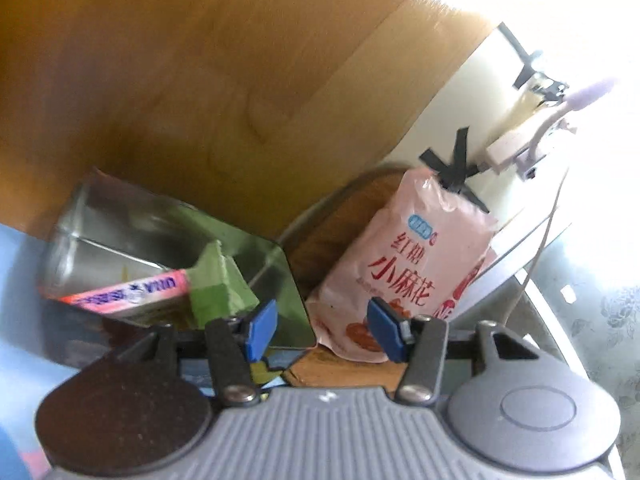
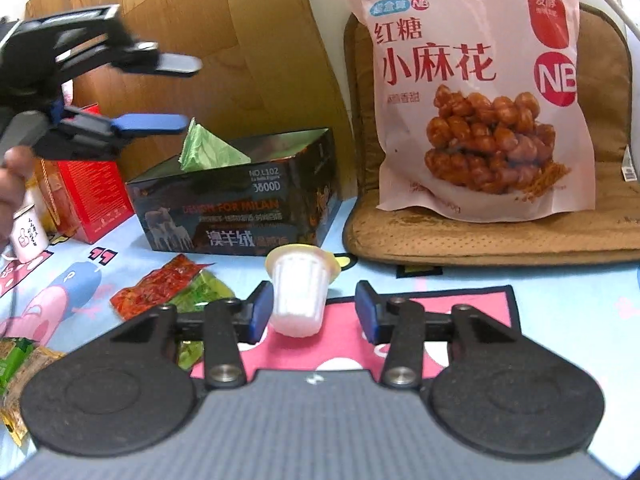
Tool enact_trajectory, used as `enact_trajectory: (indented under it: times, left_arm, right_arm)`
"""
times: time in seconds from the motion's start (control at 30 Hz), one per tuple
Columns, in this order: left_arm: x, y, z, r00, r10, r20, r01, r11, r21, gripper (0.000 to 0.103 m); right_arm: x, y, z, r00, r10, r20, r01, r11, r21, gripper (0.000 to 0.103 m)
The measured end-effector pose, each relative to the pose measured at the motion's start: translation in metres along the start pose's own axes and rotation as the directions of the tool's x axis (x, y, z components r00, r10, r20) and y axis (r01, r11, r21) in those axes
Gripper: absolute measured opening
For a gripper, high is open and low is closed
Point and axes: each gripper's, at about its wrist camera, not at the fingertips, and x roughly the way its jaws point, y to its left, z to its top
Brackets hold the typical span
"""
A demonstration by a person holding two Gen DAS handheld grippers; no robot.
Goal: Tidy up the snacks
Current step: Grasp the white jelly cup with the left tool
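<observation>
Partly hidden – green packet inside dark box.

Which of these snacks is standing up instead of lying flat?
The big pink bag of twisted dough snacks, propped upright on the brown cushion. The red packet lies flat.

Cartoon-print sheet, dark box, brown cushion, jelly cup
</observation>
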Motion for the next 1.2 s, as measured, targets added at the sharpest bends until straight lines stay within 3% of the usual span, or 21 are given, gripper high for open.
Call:
enact_trajectory:
  times: [0.13,0.27,0.4,0.53,0.67,0.83,1.03,1.1,1.17,1.2]
  left_arm:
    - [0.024,0.011,0.006,0.996,0.092,-0.021,-0.092,0.996,-0.005,0.05]
    - [0.02,0.017,0.013,0.978,0.207,0.024,-0.208,0.977,0.042,0.05]
    - [0.011,0.023,0.015,0.961,0.272,0.042,-0.273,0.962,0.014,0.051]
    - [0.004,-0.003,-0.002,0.98,0.195,0.034,-0.197,0.977,0.083,0.052]
    - [0.021,-0.034,-0.024,0.99,0.123,-0.065,-0.11,0.98,0.166,0.054]
    - [0.062,-0.05,-0.053,0.976,0.119,-0.182,-0.074,0.969,0.234,0.054]
    - [0.093,-0.039,-0.078,0.955,0.152,-0.254,-0.087,0.964,0.25,0.051]
    - [0.097,-0.034,-0.081,0.951,0.159,-0.265,-0.094,0.965,0.244,0.042]
    - [0.092,-0.029,-0.082,0.954,0.158,-0.255,-0.097,0.967,0.236,0.035]
    - [0.088,-0.026,-0.081,0.956,0.157,-0.25,-0.102,0.97,0.22,0.035]
  right_arm:
    - [0.001,-0.001,0.0,1.0,0.014,-0.008,-0.013,1.0,0.013,0.048]
    - [0.0,0.001,0.0,1.0,0.022,-0.016,-0.022,1.0,0.016,0.048]
    - [0.001,0.004,-0.001,0.999,0.027,-0.031,-0.027,1.0,0.007,0.048]
    - [0.002,0.001,0.001,0.999,0.028,-0.041,-0.029,0.999,-0.022,0.048]
    - [-0.007,0.004,0.001,0.998,-0.059,0.007,0.059,0.991,-0.124,0.056]
    - [-0.007,-0.006,0.002,0.999,-0.026,-0.03,0.023,0.994,-0.11,0.056]
    - [0.0,0.006,-0.003,0.996,0.003,-0.095,-0.018,0.987,-0.159,0.055]
    - [0.004,0.004,-0.002,0.993,0.005,-0.115,-0.022,0.989,-0.147,0.032]
    - [0.003,0.004,-0.004,0.993,0.006,-0.115,-0.022,0.99,-0.14,0.03]
    - [0.003,0.006,-0.004,0.994,0.005,-0.112,-0.021,0.989,-0.149,0.013]
